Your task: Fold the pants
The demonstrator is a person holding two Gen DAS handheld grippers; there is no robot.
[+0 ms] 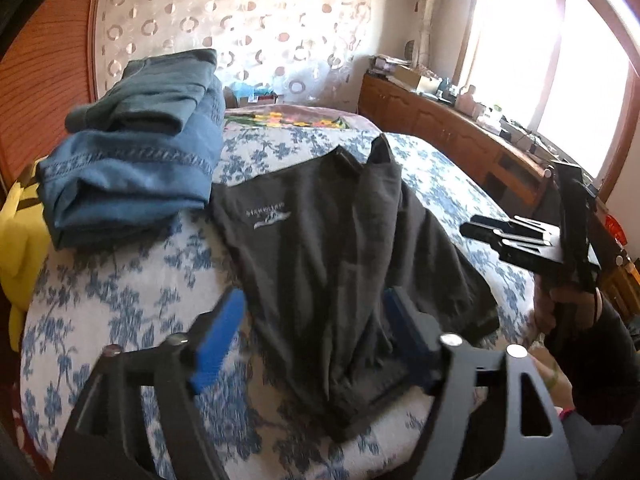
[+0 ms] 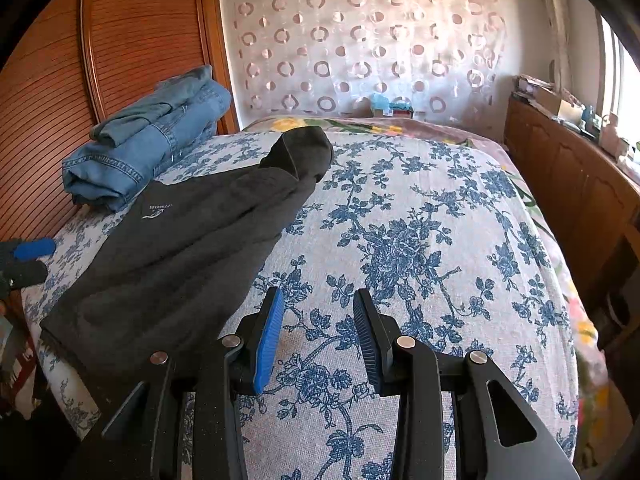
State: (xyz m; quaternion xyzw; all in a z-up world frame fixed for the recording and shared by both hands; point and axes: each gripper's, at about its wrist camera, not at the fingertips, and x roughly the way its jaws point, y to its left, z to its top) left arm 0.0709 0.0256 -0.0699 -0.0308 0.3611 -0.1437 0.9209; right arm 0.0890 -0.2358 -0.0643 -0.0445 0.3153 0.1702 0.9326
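the bed [image 2: 420, 208] with its blue floral cover carries the dark grey pants [image 1: 340, 248], spread loosely near its left edge just beside a folded stack of jeans [image 1: 136, 168]. the left hand-held gripper [image 1: 312, 344] hangs over the pants with fingers wide apart, gripping nothing. the right hand-held gripper [image 2: 318, 340] hovers over bare cover, fingers apart too.
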